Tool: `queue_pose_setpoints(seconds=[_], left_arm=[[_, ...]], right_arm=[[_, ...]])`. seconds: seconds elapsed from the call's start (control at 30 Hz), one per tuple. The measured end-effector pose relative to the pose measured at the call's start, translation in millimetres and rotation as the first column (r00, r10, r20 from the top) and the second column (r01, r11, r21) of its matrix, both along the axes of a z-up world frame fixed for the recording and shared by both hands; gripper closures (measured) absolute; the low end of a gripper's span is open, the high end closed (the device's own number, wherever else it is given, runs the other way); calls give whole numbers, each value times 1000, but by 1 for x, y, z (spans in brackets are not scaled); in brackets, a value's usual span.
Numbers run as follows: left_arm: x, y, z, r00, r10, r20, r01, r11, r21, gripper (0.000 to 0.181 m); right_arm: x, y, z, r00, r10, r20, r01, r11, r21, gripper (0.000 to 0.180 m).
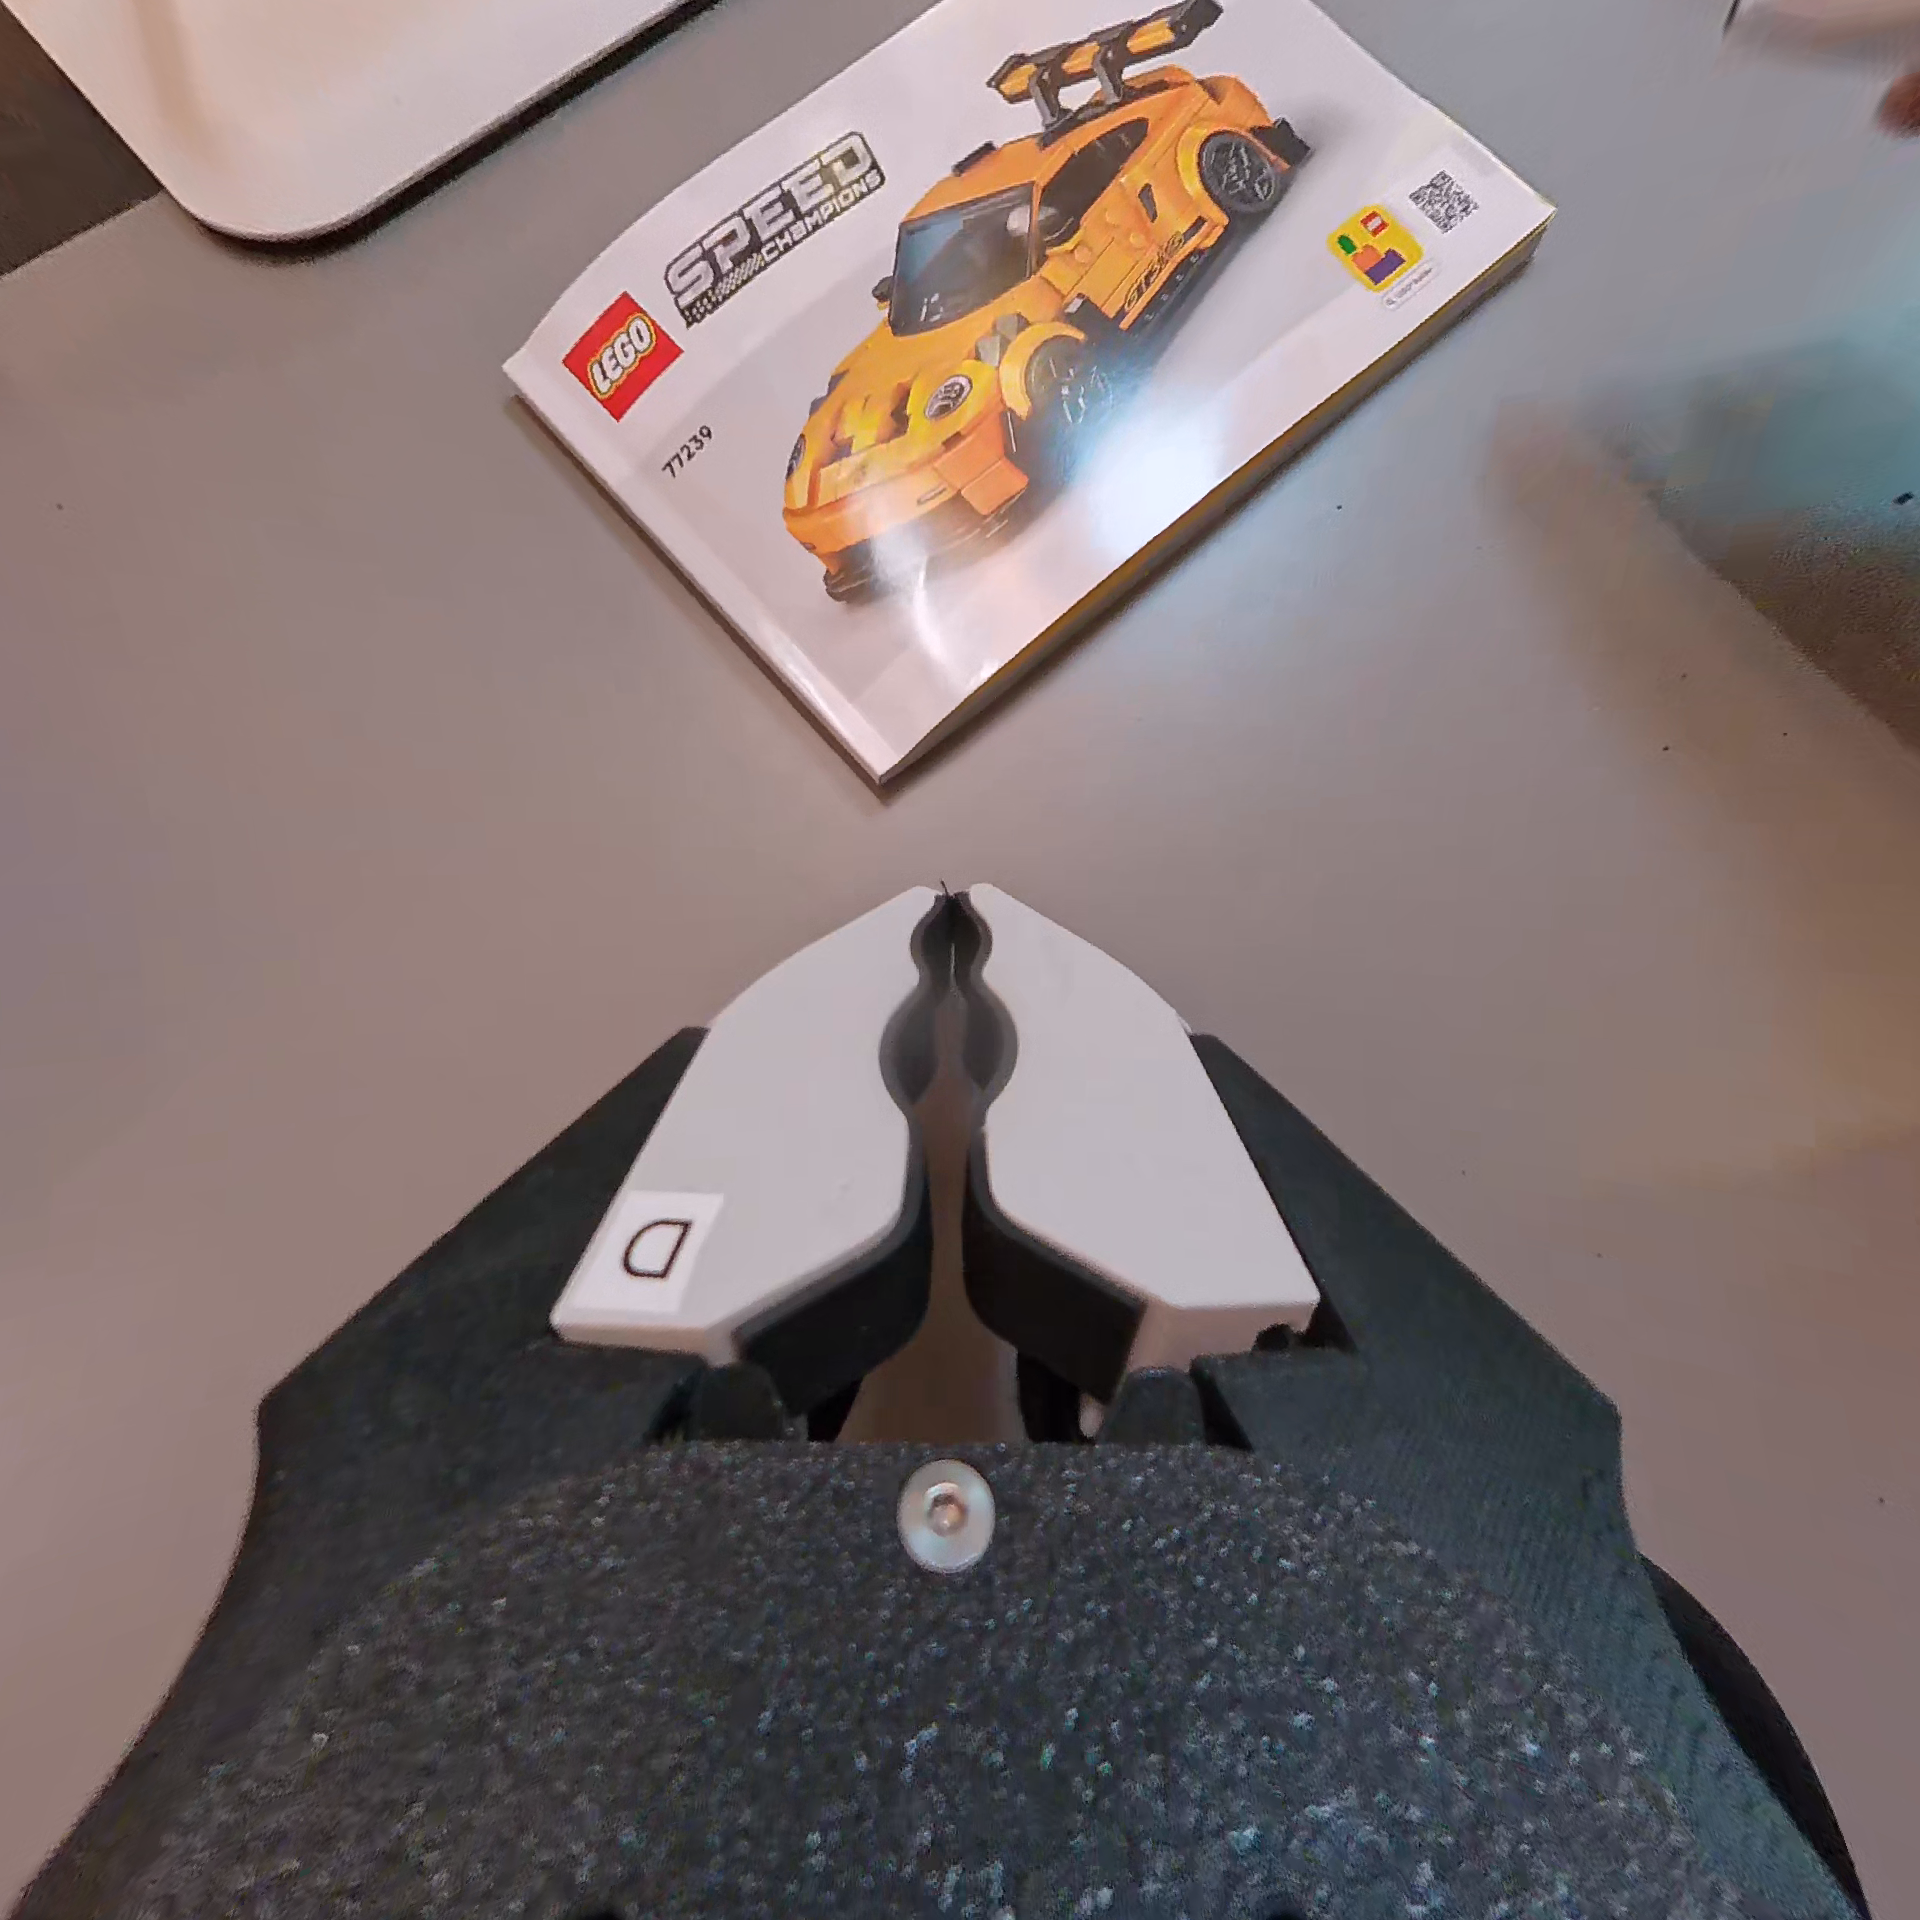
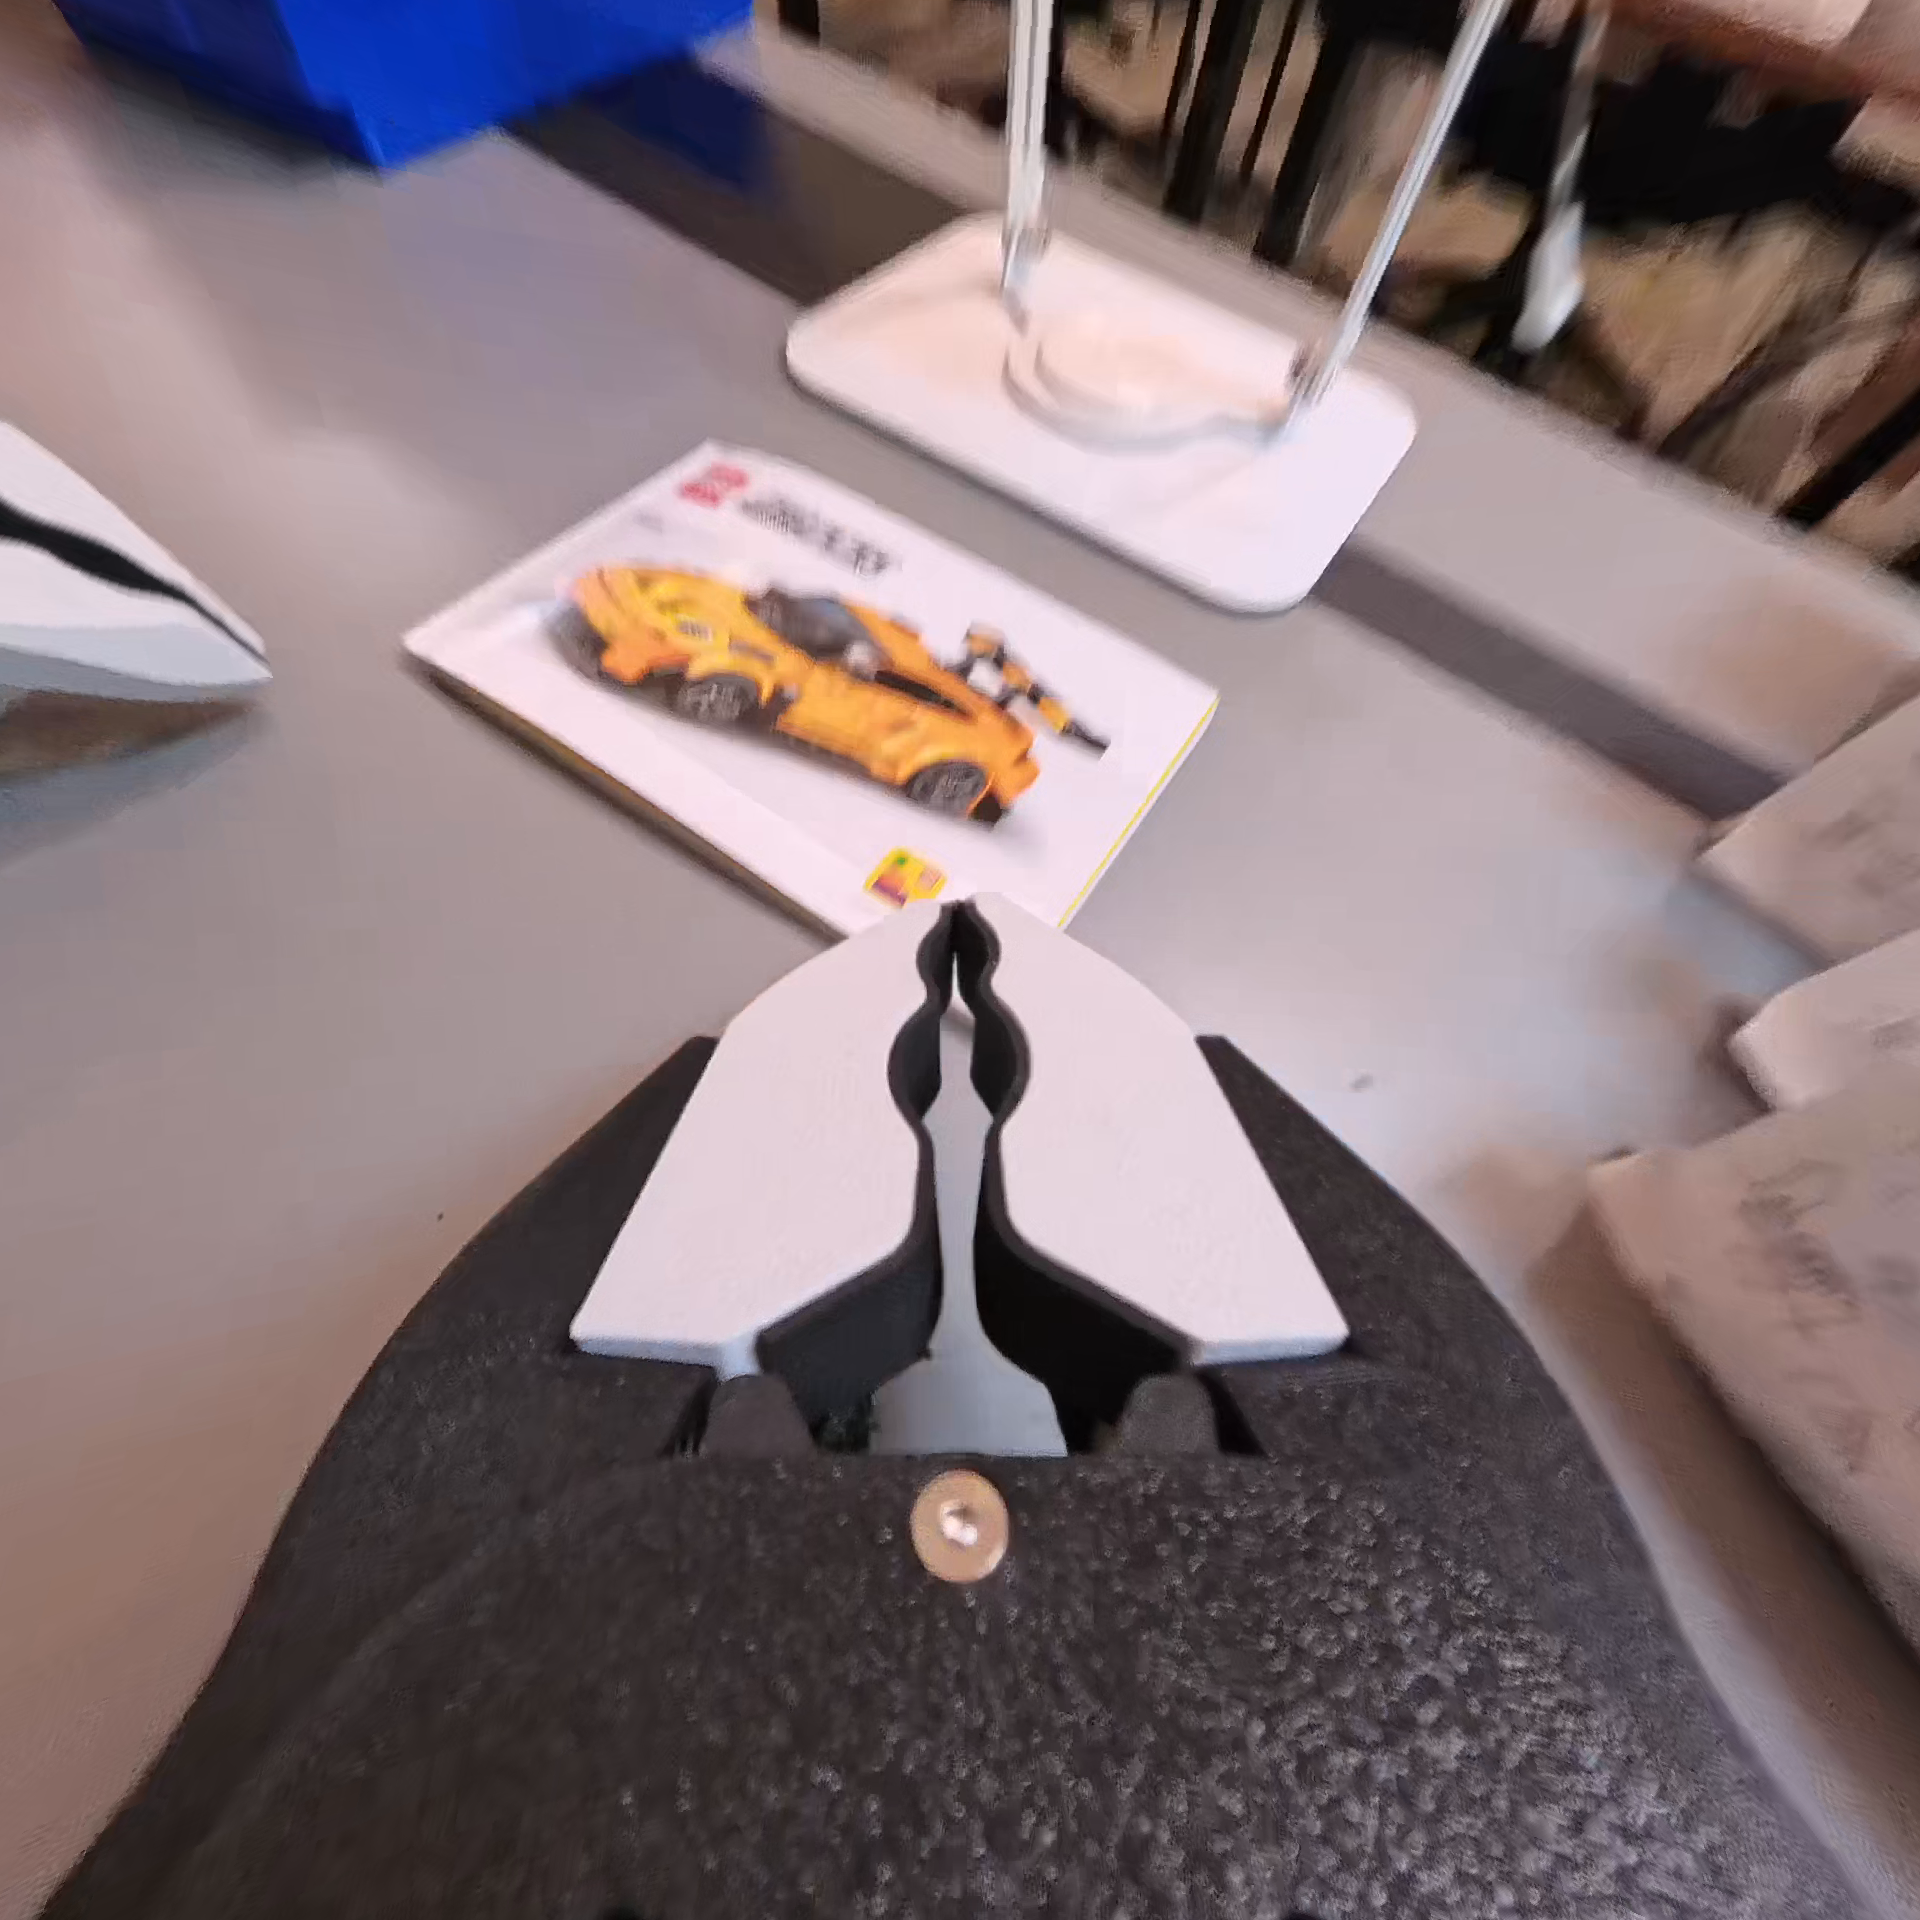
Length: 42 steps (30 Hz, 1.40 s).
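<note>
A white instruction booklet point(image 1: 1029, 364) with an orange toy car on its cover lies closed and flat on the grey table. My left gripper point(image 1: 948, 894) is shut and empty, a short way in front of the booklet's near corner. In the right wrist view the booklet point(image 2: 810, 686) lies just beyond my right gripper point(image 2: 961, 912), which is shut and empty, its tips over the booklet's near corner. The left gripper's white fingertips point(image 2: 125, 613) show at the left edge of the right wrist view.
A white flat stand base point(image 2: 1101, 416) with clear upright rods stands behind the booklet; it also shows in the left wrist view point(image 1: 312, 104). A blue box point(image 2: 395, 62) sits at the back left. Blurred grey sheets point(image 2: 1818, 1247) lie at the right. A blurred shape point(image 1: 1766, 499) is at the right. Tip to tip, the grippers are about 20 centimetres apart.
</note>
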State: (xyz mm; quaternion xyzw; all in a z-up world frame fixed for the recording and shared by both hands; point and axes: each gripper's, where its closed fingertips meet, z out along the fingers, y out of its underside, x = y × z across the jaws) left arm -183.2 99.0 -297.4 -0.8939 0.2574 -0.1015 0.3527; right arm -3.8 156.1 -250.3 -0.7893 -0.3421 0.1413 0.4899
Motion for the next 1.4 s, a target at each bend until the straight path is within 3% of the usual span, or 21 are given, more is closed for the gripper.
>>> queue_pose_setpoints(seconds=[0.03,0.1,0.13,0.27,0.37,0.5,0.63,0.77,0.93,1.1,1.2,1.4], left_arm=[[1,0,2,1000,-6,5,6,1000,9,181],[3,0,7,1000,-22,22,21,999,31,177],[5,-1,9,999,-29,34,28,999,39,175],[10,-2,21,995,-62,84,55,995,80,173],[12,-3,32,989,-87,116,73,990,123,174],[12,-1,33,990,-93,110,77,986,146,174],[15,2,27,992,-97,83,85,987,137,173],[20,6,23,992,-104,70,96,988,122,169],[32,6,23,979,-161,128,146,982,116,161],[32,9,27,970,-179,167,157,978,139,159],[29,10,27,970,-177,169,153,977,146,159],[29,12,28,967,-175,187,146,977,157,161]], right_arm=[[5,4,16,1000,1,-6,-1,998,69,180],[20,15,52,1000,-2,-25,6,982,190,177],[29,19,70,999,13,-31,-6,972,233,163],[94,53,141,998,-53,-44,67,904,423,138],[150,98,166,991,-123,43,89,883,460,110],[216,175,149,958,-129,255,46,950,310,74],[270,238,109,875,-36,483,6,998,64,58],[287,274,78,759,118,640,-27,988,-150,49],[285,298,58,677,262,688,-25,942,-334,36],[288,303,30,645,371,668,7,871,-490,36],[294,317,22,564,355,746,17,898,-440,47],[289,312,24,530,351,772,18,906,-424,51]])
